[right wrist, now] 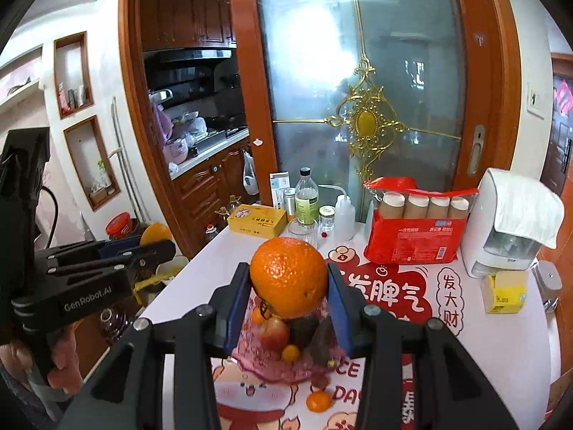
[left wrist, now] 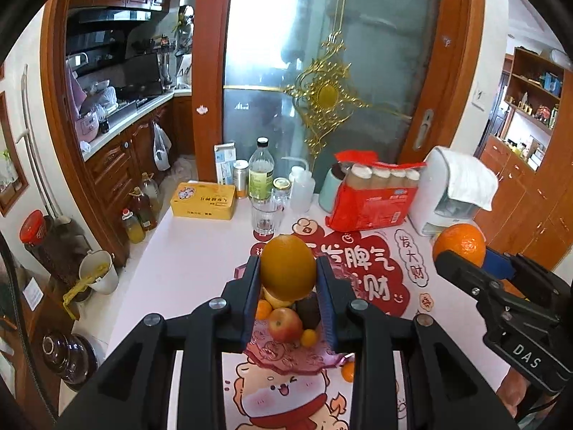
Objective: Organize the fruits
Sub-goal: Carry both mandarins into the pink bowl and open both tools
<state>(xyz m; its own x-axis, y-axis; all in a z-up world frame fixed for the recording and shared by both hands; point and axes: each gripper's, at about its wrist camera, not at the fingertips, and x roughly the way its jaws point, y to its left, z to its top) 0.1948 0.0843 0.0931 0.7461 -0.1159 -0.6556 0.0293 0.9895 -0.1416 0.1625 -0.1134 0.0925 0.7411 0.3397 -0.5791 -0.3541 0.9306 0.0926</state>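
Evidently each gripper carried fruit of its own: the left gripper (left wrist: pixel 288 268) had its jaws closed on a yellow-orange fruit (left wrist: pixel 288 267), squeezed across its widest part, and the right gripper (right wrist: pixel 289 279) clamped a deep-orange orange (right wrist: pixel 289 276) the same way, probably so neither round fruit could roll out. Both loads hung above a pink dish (right wrist: pixel 283 365) that lay below and just beyond the jaws, already holding an apple (right wrist: pixel 274 333), a dark fruit (right wrist: pixel 304 329) and small kumquats (right wrist: pixel 290 353). A loose mandarin (right wrist: pixel 318 401) sat on the table beneath the right jaws, nearer than the dish, not yet gathered. The dish looked crowded, so a lowered fruit might roll off the heap
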